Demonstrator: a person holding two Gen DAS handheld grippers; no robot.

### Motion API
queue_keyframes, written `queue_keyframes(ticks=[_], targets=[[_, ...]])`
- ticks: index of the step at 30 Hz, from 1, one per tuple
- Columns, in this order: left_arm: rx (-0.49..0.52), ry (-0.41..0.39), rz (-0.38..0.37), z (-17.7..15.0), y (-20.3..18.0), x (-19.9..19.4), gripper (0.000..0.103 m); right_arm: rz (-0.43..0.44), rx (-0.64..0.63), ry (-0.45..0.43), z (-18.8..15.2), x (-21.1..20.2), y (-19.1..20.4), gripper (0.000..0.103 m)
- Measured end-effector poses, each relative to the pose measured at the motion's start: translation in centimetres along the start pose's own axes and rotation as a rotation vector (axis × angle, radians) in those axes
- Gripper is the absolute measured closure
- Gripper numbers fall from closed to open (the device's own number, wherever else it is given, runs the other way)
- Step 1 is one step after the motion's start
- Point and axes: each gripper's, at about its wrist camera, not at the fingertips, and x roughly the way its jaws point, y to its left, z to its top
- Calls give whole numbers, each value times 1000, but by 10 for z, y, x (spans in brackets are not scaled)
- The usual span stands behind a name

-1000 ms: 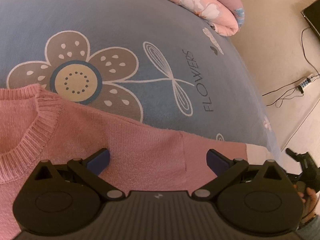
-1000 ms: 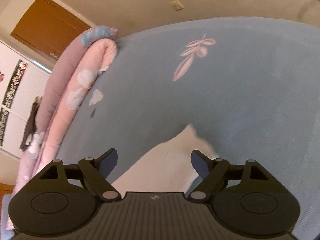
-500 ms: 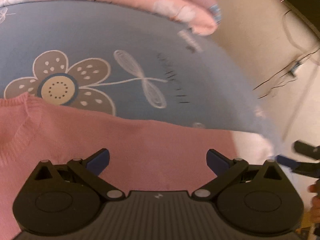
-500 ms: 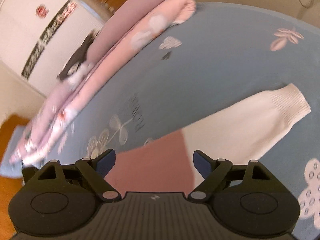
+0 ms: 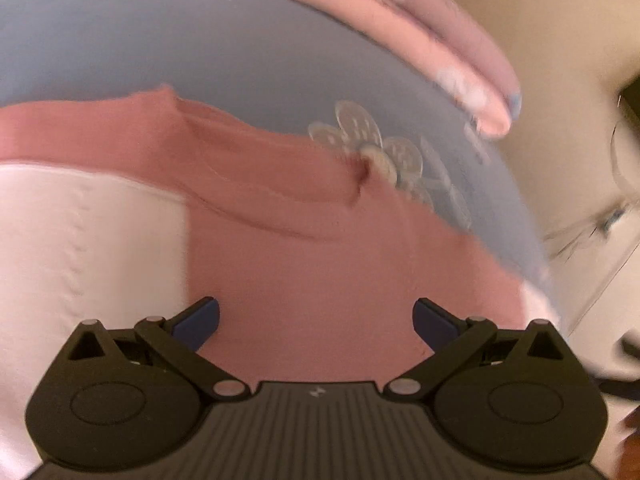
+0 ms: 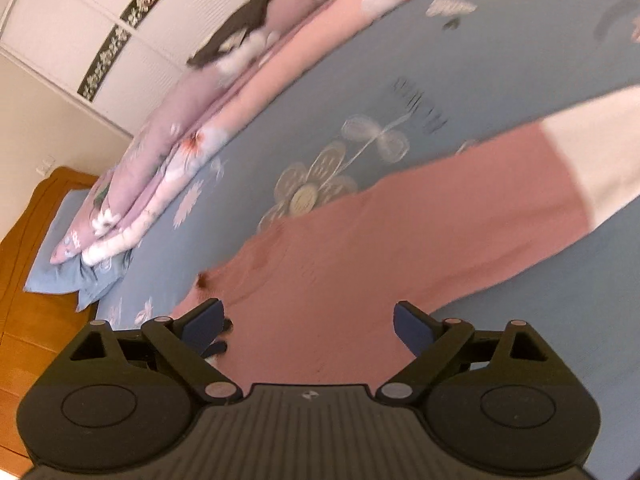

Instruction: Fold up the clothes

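Barely begun by the look of it: pink-and-white sweater (image 5: 304, 248) spread flat and unfolded on the blue bedsheet (image 5: 168, 48), sleeve (image 6: 520, 176) out toward two o'clock, left gripper (image 5: 316, 320) spread wide and empty, right gripper (image 6: 307, 322) just opened, nothing between.

Warm, yellowish indoor light fills both views, soft and even, with no hard shadows or glare. Motion blur smears nearly everything beyond the tools — the pink sweater (image 5: 304, 248) loses its knit texture, and the flower print on the blue bedsheet (image 5: 120, 52) is streaked. The rolled quilt (image 6: 224, 120) is smeared too. Only the black gripper bodies stay sharp. Fisheye bending curves the bed's edge, and the corners fall off to black.
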Motion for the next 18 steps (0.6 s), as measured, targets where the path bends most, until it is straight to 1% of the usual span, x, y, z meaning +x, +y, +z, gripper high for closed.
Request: queue_keyframes(ticks=[3, 5, 7, 9, 11, 13, 15, 18], targets=[[46, -28, -57, 22, 8, -14, 1, 10, 1, 24, -9, 16, 18, 8], [70, -23, -83, 40, 15, -12, 1, 8, 3, 41, -12, 25, 27, 8], [82, 0, -119, 58, 25, -1, 1, 4, 1, 52, -12, 34, 33, 8], [99, 32, -126, 72, 34, 14, 1, 0, -1, 61, -12, 43, 38, 8], [127, 59, -105, 85, 43, 27, 1, -11, -4, 70, -12, 51, 41, 8], [133, 45, -120, 97, 54, 27, 1, -17, -7, 78, -13, 59, 43, 8], [114, 26, -119, 107, 65, 26, 1, -21, -8, 92, -13, 66, 42, 8], [77, 35, -154, 118, 77, 31, 1, -29, -13, 120, -16, 75, 42, 8]])
